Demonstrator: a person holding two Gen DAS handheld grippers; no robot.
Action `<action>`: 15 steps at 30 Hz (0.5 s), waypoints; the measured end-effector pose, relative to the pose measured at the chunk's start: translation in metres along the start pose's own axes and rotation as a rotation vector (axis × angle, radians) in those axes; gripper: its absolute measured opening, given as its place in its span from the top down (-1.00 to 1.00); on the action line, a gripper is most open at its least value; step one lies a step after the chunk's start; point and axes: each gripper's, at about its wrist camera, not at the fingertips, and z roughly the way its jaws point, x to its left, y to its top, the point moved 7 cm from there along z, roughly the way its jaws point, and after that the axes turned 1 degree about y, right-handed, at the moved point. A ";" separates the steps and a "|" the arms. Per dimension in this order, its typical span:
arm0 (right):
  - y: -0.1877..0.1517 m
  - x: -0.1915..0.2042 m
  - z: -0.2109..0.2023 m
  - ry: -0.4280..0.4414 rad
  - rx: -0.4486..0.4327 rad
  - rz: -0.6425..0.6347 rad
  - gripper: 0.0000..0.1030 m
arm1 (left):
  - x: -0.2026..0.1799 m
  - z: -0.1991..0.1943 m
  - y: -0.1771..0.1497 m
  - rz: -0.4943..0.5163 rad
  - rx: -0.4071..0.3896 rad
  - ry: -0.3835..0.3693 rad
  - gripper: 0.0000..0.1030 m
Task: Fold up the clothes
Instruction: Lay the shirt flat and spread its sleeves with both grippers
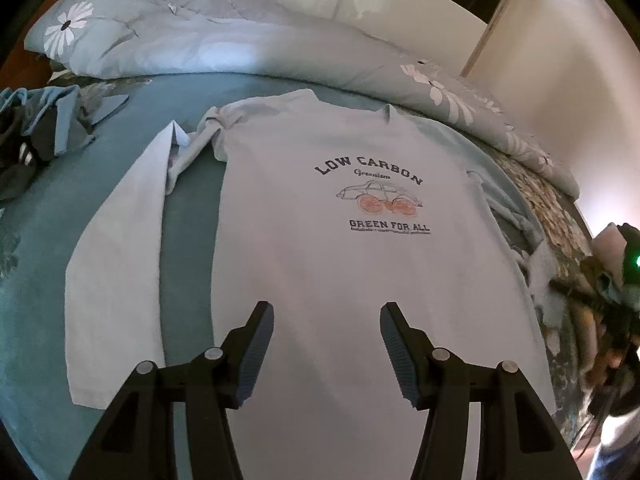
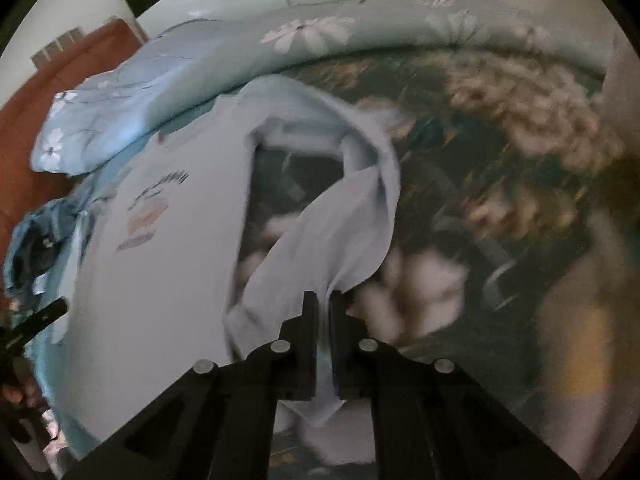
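On the bed (image 1: pixel 192 216), a white T-shirt (image 1: pixel 320 264) is spread print-up beside the quilt (image 1: pixel 240 44). Its right-edge cloth is pinched in the right gripper (image 2: pixel 323 300); the left gripper (image 1: pixel 327 312) is held spread above the hem. The fold should be carried over evenly.

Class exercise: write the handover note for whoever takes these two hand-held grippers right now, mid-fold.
Left hand-held gripper: open, holding nothing, above the T-shirt's lower part.
Right hand-held gripper: shut on a fold of the shirt's right-side edge, pulled up off the bed.
Shirt lies print-up on the bed, left sleeve spread out.
Done: right edge gripped.
Left: fold both sides in, then fold lengthwise.
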 end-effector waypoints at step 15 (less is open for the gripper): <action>0.106 -0.094 0.008 -0.738 0.094 -0.143 0.91 | 0.056 -0.029 0.008 -0.108 -0.061 0.040 -0.15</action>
